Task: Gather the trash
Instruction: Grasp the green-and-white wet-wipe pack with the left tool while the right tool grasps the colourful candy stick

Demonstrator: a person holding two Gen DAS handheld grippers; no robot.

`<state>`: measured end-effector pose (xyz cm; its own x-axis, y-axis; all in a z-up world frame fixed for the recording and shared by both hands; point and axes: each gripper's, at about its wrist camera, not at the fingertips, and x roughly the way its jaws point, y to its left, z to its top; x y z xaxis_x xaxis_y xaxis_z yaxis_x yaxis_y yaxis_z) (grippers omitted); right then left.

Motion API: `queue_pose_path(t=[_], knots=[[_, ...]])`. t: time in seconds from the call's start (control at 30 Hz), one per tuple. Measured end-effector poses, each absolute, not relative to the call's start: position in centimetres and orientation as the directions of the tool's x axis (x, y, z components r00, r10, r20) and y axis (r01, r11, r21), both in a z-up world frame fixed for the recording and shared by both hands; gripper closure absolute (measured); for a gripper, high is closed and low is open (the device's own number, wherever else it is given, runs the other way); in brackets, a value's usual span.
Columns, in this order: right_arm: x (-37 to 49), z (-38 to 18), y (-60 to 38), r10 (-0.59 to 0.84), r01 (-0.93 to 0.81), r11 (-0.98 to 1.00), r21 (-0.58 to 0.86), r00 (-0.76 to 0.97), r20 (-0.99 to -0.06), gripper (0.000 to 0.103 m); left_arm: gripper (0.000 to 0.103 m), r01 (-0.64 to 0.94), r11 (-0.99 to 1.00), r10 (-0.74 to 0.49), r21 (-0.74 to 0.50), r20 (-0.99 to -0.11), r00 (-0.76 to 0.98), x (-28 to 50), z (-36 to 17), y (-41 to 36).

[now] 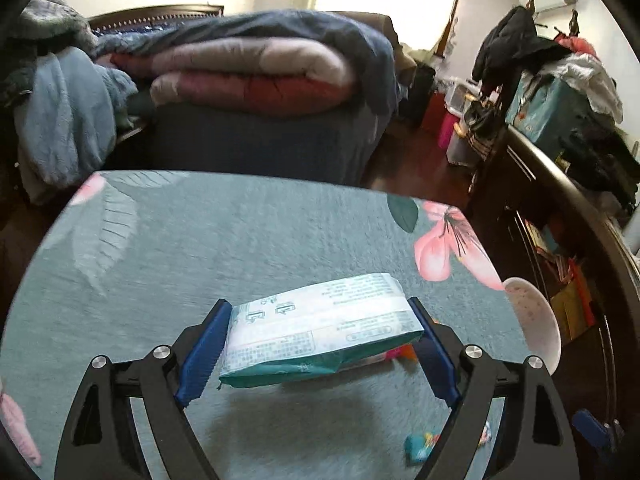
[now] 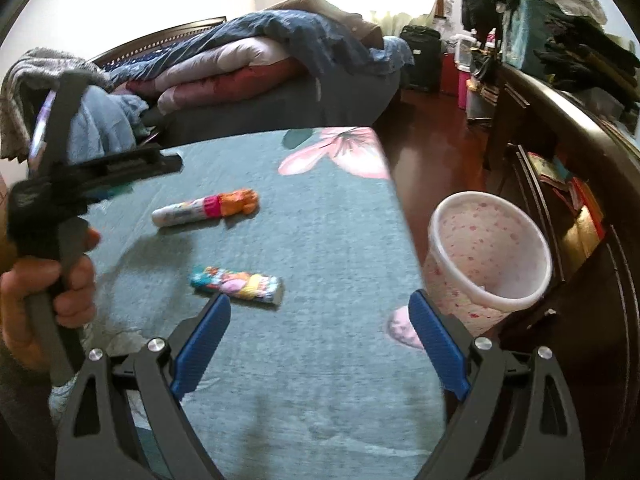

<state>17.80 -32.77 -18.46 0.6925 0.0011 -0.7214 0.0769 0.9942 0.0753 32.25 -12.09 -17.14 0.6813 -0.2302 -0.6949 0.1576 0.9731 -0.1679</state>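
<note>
Beside the empty pink-speckled bin (image 2: 486,252), the teal-clothed counter (image 2: 320,240) bears two loose wrappers (image 2: 236,285), uncollected, while the left gripper (image 1: 320,344) lifts a tissue pack (image 1: 320,332) clamped between its fingers; the right gripper (image 2: 320,340) gapes empty.

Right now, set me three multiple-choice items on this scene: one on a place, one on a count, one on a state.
1. Where is the pink-spotted bin?
A. on the bedspread
B. off the right edge of the teal bedspread, on the floor side
C. on the folded quilts

2. How many small colourful wrappers lie on the bedspread in the right wrist view?
A. two
B. four
C. none

3. What is the left gripper doing?
A. hanging open over bare cloth
B. closed on the tissue pack, lifted
C. holding the bin

Answers: 1 B, it stands past the cloth's edge. 2 A, the orange-ended wrapper and the multicoloured wrapper. 3 B, both pads press its ends and its shadow lies below.
</note>
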Motion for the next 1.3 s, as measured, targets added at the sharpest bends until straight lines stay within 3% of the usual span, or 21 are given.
queue_pose_path(t=[0.43,0.7,0.8,0.93,1.3], knots=[[23.1,-22.0,-27.6,0.085,0.054,0.988,0.143,0.580,-0.810,0.006,0.016,0.144,0.977,-0.212,-0.157,-0.651,0.729,29.7,-15.4,-7.8],[25.2,-22.4,-25.7,-0.010,0.120,0.990,0.074,0.586,-0.811,0.004,0.016,0.157,0.973,-0.229,-0.168,-0.646,0.728,29.3,-15.6,-6.3],[25.4,-22.7,-25.1,-0.051,0.131,0.991,0.032,0.581,-0.812,0.006,0.016,0.152,0.976,-0.218,-0.158,-0.638,0.739,29.0,-15.6,-5.6],[25.2,-22.7,-24.7,-0.084,0.142,0.990,0.001,0.593,-0.801,0.022,0.016,0.139,0.978,-0.205,-0.154,-0.636,0.744,28.7,-15.5,-4.7],[21.9,-20.8,-24.1,-0.004,0.086,0.994,0.062,0.615,-0.788,0.022,0.016,0.105,0.984,-0.173,-0.145,-0.626,0.760,26.7,-14.3,-2.8]])
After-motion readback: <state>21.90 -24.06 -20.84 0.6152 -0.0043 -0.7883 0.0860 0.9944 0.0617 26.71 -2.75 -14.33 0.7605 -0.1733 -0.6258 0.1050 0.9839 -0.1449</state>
